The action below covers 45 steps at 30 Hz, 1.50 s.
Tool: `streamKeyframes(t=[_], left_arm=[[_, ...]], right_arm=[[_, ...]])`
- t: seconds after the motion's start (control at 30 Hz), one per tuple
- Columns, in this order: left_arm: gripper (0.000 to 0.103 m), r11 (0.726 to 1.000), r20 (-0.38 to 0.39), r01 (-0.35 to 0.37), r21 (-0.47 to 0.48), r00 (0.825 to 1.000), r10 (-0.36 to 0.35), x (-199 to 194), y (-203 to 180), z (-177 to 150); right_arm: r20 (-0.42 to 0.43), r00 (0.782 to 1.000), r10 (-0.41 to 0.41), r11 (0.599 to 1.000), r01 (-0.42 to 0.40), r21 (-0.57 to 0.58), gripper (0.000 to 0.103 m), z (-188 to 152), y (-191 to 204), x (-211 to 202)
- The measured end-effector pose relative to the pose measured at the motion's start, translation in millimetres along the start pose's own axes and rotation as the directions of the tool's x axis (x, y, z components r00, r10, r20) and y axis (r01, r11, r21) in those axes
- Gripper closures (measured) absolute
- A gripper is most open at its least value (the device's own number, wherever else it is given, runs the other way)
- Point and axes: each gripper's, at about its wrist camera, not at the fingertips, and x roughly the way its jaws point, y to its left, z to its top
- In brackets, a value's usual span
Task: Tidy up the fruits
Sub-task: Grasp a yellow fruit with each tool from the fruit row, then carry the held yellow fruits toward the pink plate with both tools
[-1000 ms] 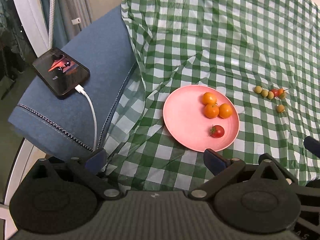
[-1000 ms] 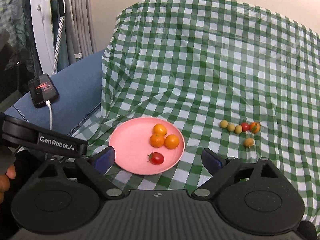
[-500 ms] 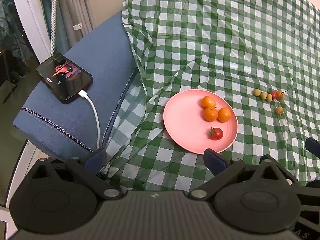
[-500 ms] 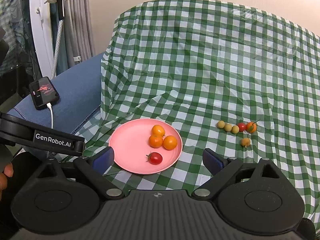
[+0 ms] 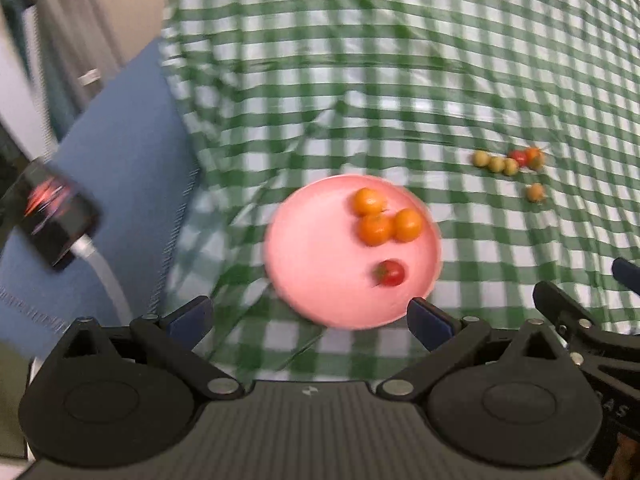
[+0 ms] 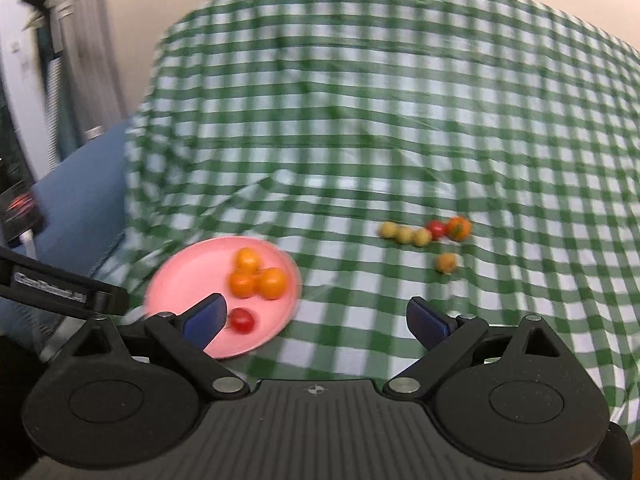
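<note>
A pink plate (image 5: 320,248) (image 6: 192,272) lies on the green checked cloth and holds three orange fruits (image 5: 376,228) (image 6: 256,276) and a red cherry tomato (image 5: 390,273) (image 6: 242,320). To its right several small fruits lie loose on the cloth: a row of yellow-green ones (image 5: 496,163) (image 6: 405,234), a red one (image 6: 436,229), an orange one (image 6: 459,227), and a single yellow-orange one (image 5: 535,192) (image 6: 446,262). My left gripper (image 5: 308,318) is open and empty, near the plate's front edge. My right gripper (image 6: 316,316) is open and empty, to the plate's right. Both views are motion-blurred.
A blue cushioned seat (image 5: 120,152) (image 6: 80,192) stands left of the table with a phone (image 5: 52,216) on a white charging cable (image 5: 104,272). The cloth (image 5: 400,60) hangs over the table's left edge. The right gripper's body (image 5: 592,320) shows at the left view's right edge.
Both grippers have swung to the right and closer to the table; the plate and loose fruits appear larger and shifted left in view. Nothing was grasped. The fruits have not moved.
</note>
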Motion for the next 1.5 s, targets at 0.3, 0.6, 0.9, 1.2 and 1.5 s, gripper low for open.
streamKeyframes(t=[0.3, 0.6, 0.9, 1.2, 1.5], left_arm=[[0.000, 0.986, -0.092, 0.156, 0.056, 0.984, -0.150, 76, -77, 82], [0.000, 0.979, -0.168, 0.161, 0.127, 0.976, -0.139, 189, -151, 154], [0.006, 0.874, -0.146, 0.278, 0.400, 0.960, -0.239, 256, -194, 184], [0.076, 0.780, -0.128, 0.380, 0.497, 0.921, -0.367, 253, -211, 177], [0.076, 0.872, -0.080, 0.315, 0.375, 0.948, -0.307, 213, -186, 172]], right_arm=[[-0.006, 0.992, -0.122, 0.988, 0.122, 0.096, 0.005, 14, -87, 76], [-0.028, 0.991, -0.127, 0.988, 0.129, 0.082, 0.005, 24, -146, 177], [-0.070, 0.998, 0.003, 1.000, -0.003, -0.004, 0.015, 12, -146, 234], [0.012, 0.997, -0.083, 0.996, 0.083, -0.044, 0.072, -4, -144, 229], [0.058, 0.990, -0.129, 0.991, 0.127, 0.041, 0.072, 11, -144, 187]])
